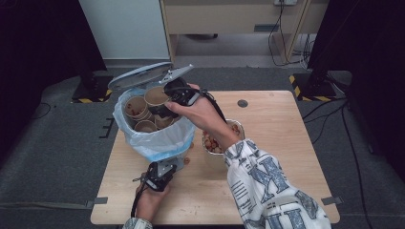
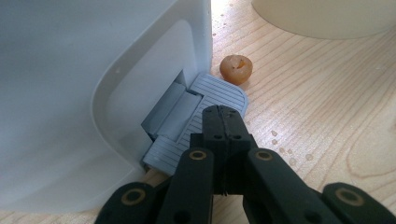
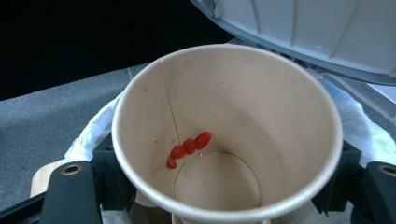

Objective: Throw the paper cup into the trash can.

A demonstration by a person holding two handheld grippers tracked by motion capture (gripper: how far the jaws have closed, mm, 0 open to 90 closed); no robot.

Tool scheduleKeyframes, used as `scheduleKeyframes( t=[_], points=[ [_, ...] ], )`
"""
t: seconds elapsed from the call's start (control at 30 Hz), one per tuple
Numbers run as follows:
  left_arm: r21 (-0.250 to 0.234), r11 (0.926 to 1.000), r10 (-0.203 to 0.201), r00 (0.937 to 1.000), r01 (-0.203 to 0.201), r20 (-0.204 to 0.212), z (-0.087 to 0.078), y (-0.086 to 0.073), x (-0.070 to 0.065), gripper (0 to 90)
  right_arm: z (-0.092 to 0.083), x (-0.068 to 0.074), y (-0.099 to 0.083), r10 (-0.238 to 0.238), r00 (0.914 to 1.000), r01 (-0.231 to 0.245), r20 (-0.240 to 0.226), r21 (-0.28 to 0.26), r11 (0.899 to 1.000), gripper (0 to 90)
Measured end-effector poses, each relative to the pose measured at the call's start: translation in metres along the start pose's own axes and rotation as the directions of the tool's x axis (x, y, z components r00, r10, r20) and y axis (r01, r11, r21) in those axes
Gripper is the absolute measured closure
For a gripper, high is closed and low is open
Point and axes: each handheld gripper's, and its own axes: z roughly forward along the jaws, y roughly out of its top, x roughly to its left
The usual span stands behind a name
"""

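A white pedal bin [image 1: 157,140] lined with a pale blue bag stands on the left of the wooden table [image 1: 272,107], its grey lid [image 1: 138,75] tipped up. My left gripper [image 2: 224,115] is shut, its tips resting on the bin's grey pedal [image 2: 217,91]; from above it [image 1: 165,169] sits at the bin's foot. My right gripper [image 1: 161,102] is over the bin's mouth, shut on a paper cup [image 3: 261,107] that holds a few red bits [image 3: 189,147]. Several more paper cups [image 1: 136,107] lie inside the bag.
A foil bowl [image 1: 237,128] of food scraps sits on the table right of the bin, behind my right wrist. A small brown nut-like piece [image 2: 236,68] lies on the wood beside the pedal. The lid [image 3: 317,32] hangs close above the held cup.
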Motion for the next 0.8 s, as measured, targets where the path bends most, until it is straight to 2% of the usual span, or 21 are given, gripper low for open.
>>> scheduleKeyframes(
  t=[0.23,0.37,0.53,0.8],
  points=[
    [-0.001,1.0000,0.002,1.0000,-0.002,0.003,0.000,0.000,-0.001,89.9,0.010,0.000,-0.003,0.003,1.0000,-0.002,-0.006,0.011,1.000,24.5],
    [-0.001,1.0000,0.001,1.0000,-0.001,0.005,0.000,0.000,0.000,89.9,0.017,0.001,-0.007,-0.014,0.9998,0.014,0.013,0.032,0.999,17.2],
    [-0.001,1.0000,0.001,1.0000,-0.001,0.005,0.000,0.000,-0.001,89.9,0.017,0.002,-0.009,-0.010,0.9999,0.010,0.008,0.033,0.999,13.7],
    [-0.001,1.0000,0.001,1.0000,-0.001,0.006,0.000,0.000,-0.001,89.9,0.009,-0.001,-0.010,-0.003,0.9998,0.002,0.019,0.023,1.000,13.5]
  ],
)
